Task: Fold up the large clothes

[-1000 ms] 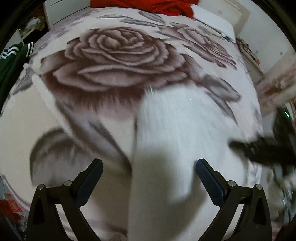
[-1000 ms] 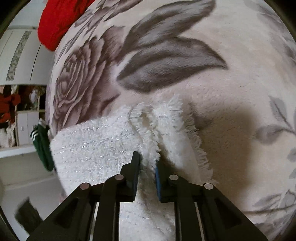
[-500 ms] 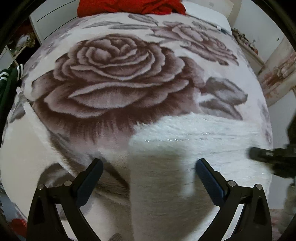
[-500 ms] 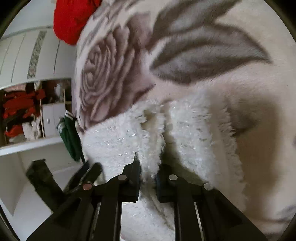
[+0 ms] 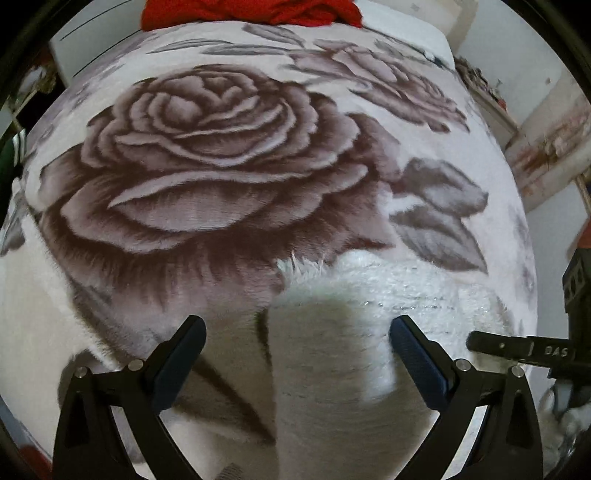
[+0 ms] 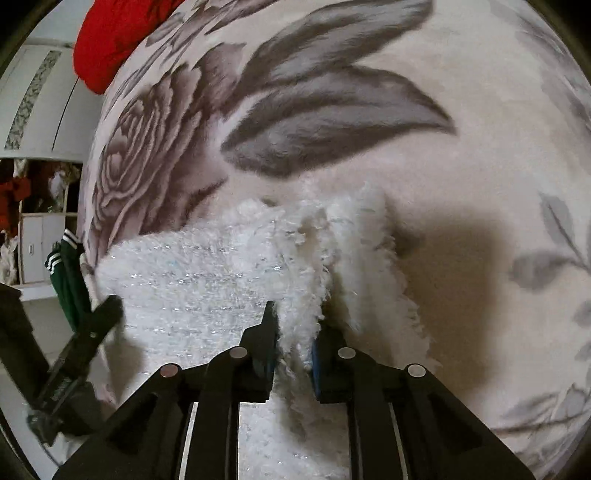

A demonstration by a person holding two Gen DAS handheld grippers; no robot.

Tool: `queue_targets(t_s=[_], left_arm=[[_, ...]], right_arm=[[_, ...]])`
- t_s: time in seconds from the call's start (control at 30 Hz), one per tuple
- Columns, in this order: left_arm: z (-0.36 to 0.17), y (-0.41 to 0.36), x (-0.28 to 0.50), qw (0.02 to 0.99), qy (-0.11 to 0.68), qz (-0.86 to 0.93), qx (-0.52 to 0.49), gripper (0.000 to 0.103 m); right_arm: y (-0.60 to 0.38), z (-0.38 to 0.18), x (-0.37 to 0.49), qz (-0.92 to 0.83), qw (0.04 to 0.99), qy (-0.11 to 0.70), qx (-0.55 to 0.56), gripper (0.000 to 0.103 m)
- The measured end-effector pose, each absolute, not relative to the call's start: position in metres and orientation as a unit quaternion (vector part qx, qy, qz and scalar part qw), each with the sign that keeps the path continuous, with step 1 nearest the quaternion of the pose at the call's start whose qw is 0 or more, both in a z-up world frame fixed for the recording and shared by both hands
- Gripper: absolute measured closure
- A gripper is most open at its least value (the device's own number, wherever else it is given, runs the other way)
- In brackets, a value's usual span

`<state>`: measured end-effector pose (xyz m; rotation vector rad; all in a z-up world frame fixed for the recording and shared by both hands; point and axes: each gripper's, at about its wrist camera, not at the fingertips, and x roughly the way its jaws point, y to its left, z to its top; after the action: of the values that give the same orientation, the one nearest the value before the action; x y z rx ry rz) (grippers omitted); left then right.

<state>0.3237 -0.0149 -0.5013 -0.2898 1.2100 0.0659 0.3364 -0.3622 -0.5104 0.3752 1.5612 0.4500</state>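
A bed [image 5: 110, 325] covered by a plush blanket [image 5: 229, 155] printed with large brown roses and grey leaves is taken up as the working surface; white cupboard doors [image 6: 40, 92], open shelving with red items, and a green striped garment [image 6: 68, 280] hung at the bed's edge are noted beyond. A red garment [image 5: 251, 11] is heaped at the far end of the bed. The task's thing, a fluffy white garment [image 6: 199, 280] with glinting threads, is laid on the near part of the blanket, its fringed edge bunched upward. A ridge of that edge is pinched in the right gripper [image 6: 293, 343]; its jaws are opening slightly, yet pile is seen pressed between the pads. The left gripper [image 5: 297, 354] is held wide open above the garment's opposite side, nothing clamped, fabric merely lying between its fingers. For a clean fold, the left edge is judged best seized at a matching corner before both are lifted together, so that layers are kept aligned and drag on the plush is avoided.
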Motion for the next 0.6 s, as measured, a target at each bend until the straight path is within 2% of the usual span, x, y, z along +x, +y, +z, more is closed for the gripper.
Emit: queue_targets(t_s=[0.07,0.13,0.2,0.27,0.33,0.37,0.5,0.6], left_arm=[[-0.489,-0.002,0.309,0.814,0.558,0.035,-0.159,0.0],[-0.485,0.011,0.292,0.811,0.552,0.04,-0.187,0.0],[-0.488,0.024,0.271,0.802,0.552,0.042,-0.222,0.0],[-0.5,0.034,0.251,0.782,0.563,0.033,-0.266,0.0],[-0.515,0.037,0.238,0.762,0.572,0.012,-0.304,0.0],[-0.523,0.036,0.233,0.752,0.573,-0.005,-0.326,0.0],[-0.549,0.026,0.23,0.722,0.555,-0.074,-0.407,0.0],[-0.56,0.015,0.242,0.713,0.545,-0.112,-0.426,0.0]], right_arm=[[-0.364,-0.504,0.34,0.227,0.656,0.697,0.18,0.069],[-0.374,-0.495,0.34,0.254,0.642,0.698,0.189,0.049],[-0.385,-0.488,0.336,0.273,0.639,0.69,0.202,0.036],[-0.399,-0.483,0.329,0.285,0.637,0.684,0.211,0.032],[-0.41,-0.488,0.322,0.287,0.638,0.684,0.207,0.021],[-0.418,-0.493,0.32,0.286,0.637,0.686,0.204,0.021],[-0.427,-0.529,0.309,0.304,0.617,0.699,0.194,0.013],[-0.423,-0.563,0.311,0.339,0.573,0.705,0.247,0.006]])
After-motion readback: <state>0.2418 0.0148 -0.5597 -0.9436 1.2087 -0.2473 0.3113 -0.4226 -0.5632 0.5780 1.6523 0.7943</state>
